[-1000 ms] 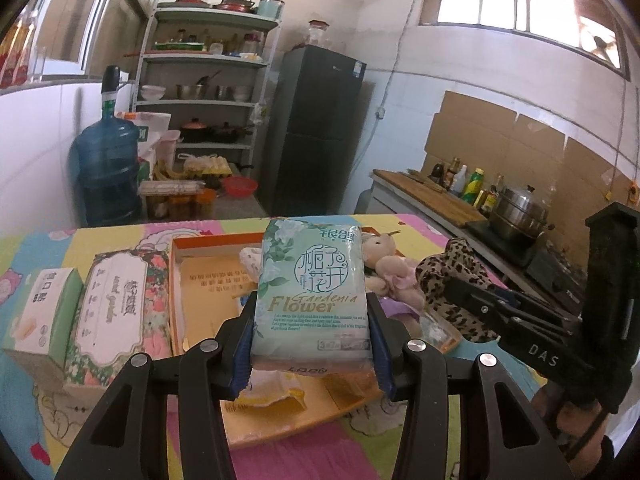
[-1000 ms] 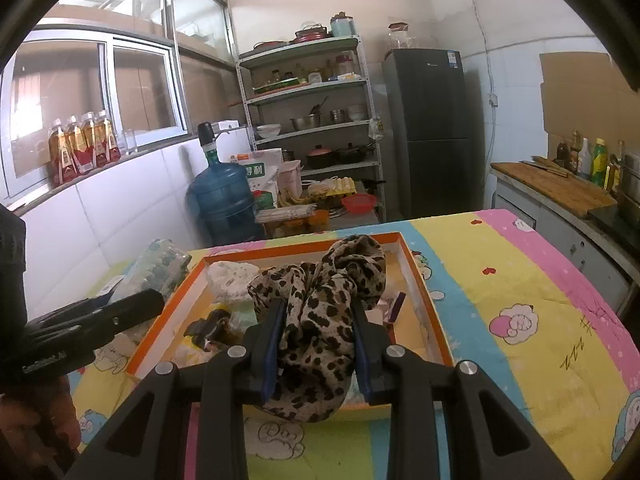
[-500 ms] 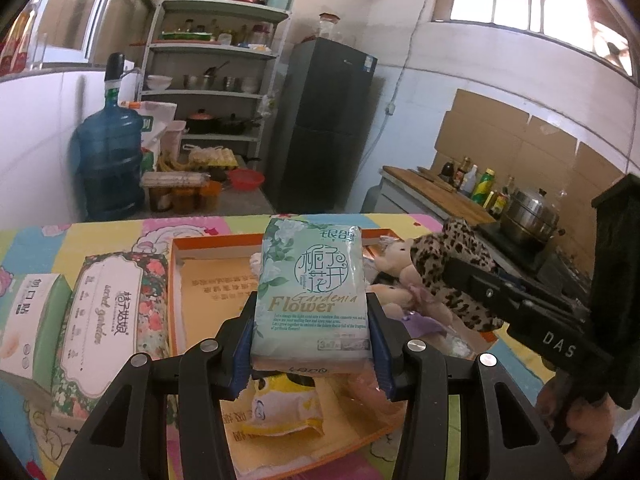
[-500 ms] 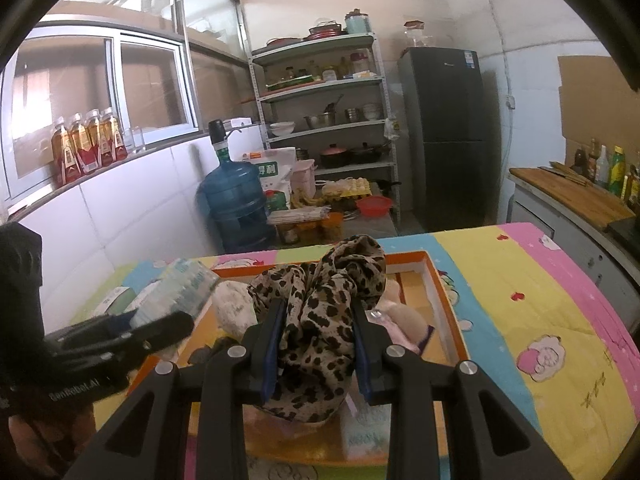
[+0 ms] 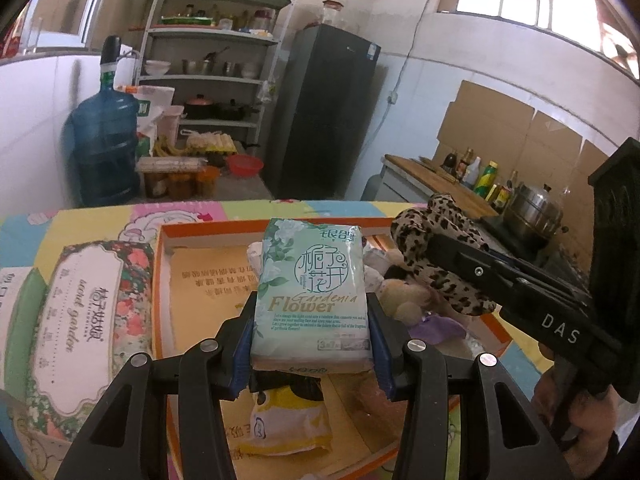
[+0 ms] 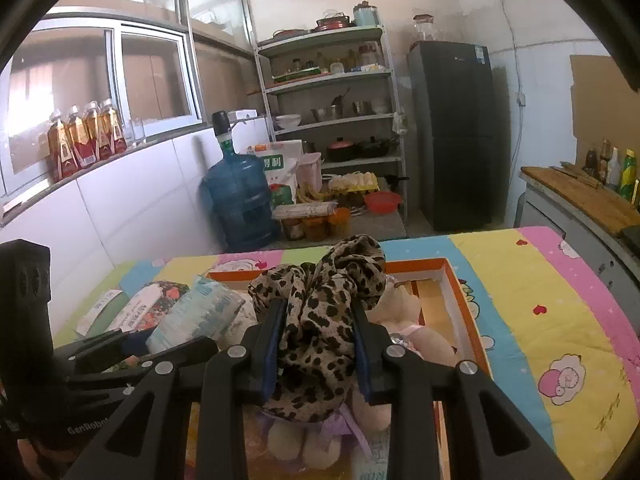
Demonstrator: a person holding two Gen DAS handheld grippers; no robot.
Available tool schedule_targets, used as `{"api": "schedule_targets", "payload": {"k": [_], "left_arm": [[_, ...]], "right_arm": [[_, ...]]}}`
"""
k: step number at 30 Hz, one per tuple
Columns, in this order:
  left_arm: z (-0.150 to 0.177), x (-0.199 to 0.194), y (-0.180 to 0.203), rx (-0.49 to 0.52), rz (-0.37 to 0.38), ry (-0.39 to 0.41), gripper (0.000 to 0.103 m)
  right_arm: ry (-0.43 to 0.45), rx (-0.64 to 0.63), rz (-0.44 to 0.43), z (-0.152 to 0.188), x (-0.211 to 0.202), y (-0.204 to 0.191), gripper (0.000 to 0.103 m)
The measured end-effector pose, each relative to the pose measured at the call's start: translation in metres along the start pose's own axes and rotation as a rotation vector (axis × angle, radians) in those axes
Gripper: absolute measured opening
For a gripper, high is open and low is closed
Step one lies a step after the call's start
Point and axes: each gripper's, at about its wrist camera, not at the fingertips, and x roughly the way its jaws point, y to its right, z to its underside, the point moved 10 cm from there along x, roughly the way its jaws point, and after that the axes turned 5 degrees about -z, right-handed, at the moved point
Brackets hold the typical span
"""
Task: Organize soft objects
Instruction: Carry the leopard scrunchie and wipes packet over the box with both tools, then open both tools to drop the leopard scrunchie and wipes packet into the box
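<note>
Over orange tray (image 5: 162, 280), left jaws clamp "Gardenia Flower" tissue pack (image 5: 314, 296), right jaws clamp leopard scarf (image 6: 320, 320).

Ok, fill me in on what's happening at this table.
A person is sorting soft things with two handheld grippers. The left gripper clamps a tissue pack, the right gripper a leopard-print scarf. Both are held above the orange tray, which already holds a plush toy and a yellow packet.
</note>
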Motion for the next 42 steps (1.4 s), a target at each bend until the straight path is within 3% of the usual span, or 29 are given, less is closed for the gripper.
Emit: {"api": "schedule_targets", "payload": {"k": [10,19,22,24,33,42], "left_arm": [[0.011,0.023,-0.007,-0.027,0.011,-0.048,0.050],[0.011,0.028,-0.009,-0.046,0.038,-0.039,0.052],[0.010,0.029,-0.008,-0.055,0.050,-0.037,0.053],[0.010,0.028,-0.008,-0.056,0.059,-0.032,0.056],[0.003,0.019,-0.010,-0.053,0.075,0.018,0.066],[-0.005,0.010,-0.012,-0.048,0.072,0.066,0.068]], "right_arm": [[-0.041,0.011,-0.006,0.008,0.024,0.004,0.031],[-0.045,0.004,-0.013,0.009,0.032,0.004,0.032],[-0.035,0.004,-0.013,0.010,0.031,0.005,0.045],[-0.029,0.010,-0.015,0.011,0.031,0.006,0.053],[0.021,0.019,-0.034,0.005,0.025,0.007,0.053],[0.056,0.034,-0.043,0.003,0.018,0.012,0.053]]}}
